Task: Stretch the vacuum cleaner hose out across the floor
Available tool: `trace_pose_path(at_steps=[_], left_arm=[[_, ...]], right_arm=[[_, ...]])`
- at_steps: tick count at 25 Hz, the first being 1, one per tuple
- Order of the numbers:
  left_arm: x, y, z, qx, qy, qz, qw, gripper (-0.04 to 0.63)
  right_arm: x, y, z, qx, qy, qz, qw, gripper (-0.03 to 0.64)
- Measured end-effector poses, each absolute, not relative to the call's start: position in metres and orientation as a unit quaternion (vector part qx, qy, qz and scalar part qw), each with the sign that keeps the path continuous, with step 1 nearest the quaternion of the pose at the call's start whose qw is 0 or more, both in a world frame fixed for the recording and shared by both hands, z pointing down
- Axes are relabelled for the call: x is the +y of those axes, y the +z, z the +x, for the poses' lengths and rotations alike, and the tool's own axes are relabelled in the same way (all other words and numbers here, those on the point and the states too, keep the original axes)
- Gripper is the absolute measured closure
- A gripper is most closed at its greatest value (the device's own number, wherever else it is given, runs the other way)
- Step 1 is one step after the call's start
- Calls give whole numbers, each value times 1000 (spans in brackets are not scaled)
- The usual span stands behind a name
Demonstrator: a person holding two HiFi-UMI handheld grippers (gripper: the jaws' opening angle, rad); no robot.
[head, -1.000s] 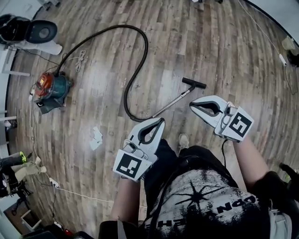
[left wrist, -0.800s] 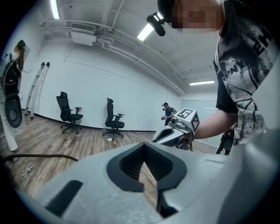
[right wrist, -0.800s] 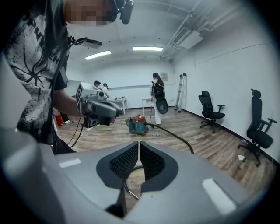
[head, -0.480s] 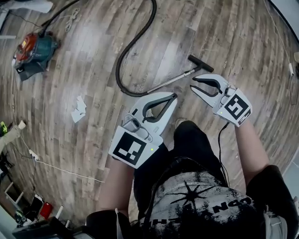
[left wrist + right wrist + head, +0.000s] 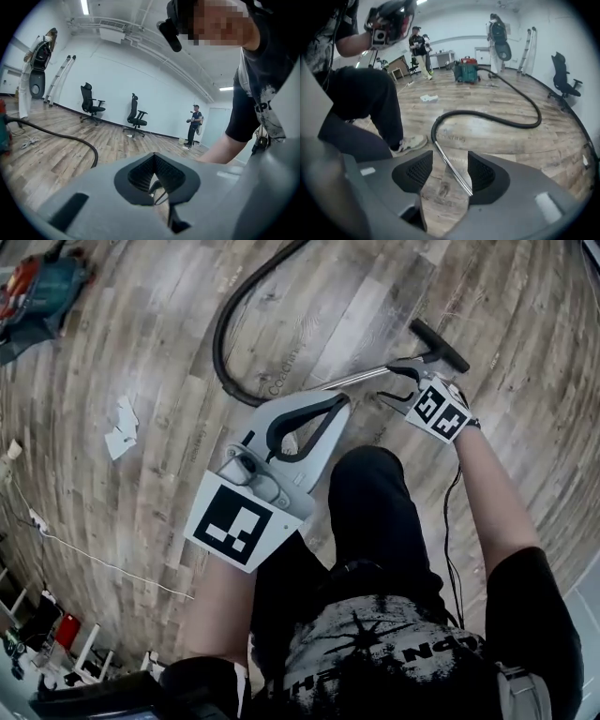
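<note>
White-shelled and nearest to me, my left gripper (image 5: 333,409) has its jaws clenched together with nothing between them. It hangs above the wood-plank floor (image 5: 141,362), in front of my leg.

Beyond it, my right gripper (image 5: 389,382) is down at the chrome wand (image 5: 352,381). Its jaws have just been opening and stand released. The right gripper view shows the wand running between them, closer to one pad, with neither pad pressing on it. No grasp exists yet. Just past this gripper, the wand ends in a black floor head (image 5: 439,345).

At its other end the wand joins the black hose (image 5: 218,343). The hose bends in a tight curve mid-floor, then sweeps in a long arc toward the floor's far-left edge, where the teal-and-red vacuum body (image 5: 37,292) sits. A scrap of white paper (image 5: 120,427) lies toward the left edge.

Status, as I judge it: stretching has not started, since the hose lies curved, not straight. Remaining steps are to close on the wand, then draw it away from the vacuum body until the curve is gone.
</note>
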State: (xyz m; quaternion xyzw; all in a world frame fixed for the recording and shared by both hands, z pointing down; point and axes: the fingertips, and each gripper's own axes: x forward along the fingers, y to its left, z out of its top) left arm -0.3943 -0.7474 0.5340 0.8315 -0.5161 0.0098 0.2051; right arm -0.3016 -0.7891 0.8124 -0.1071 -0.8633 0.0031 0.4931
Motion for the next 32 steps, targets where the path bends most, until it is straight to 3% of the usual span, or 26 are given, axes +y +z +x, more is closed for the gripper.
trace_pose_path(at_steps=[6,13,18,32], left_arm=[[-752,621,-393,-559,6,805,198,594],[-720,675,-382,-577,28,786,218,594],[-692,695,-384,-597,45,766,235,594],[-669,706,-395,-644,62,724,239,594]], right_arm=[[-783,1002,-285,-807,-32,-158,567,373],[-785,1120,-270,-754,-81,-195,622,383],[-783,1152,-274,-740,-109,-203,632,409],[-783,1172,-280,-705,-144,-188,668,396]])
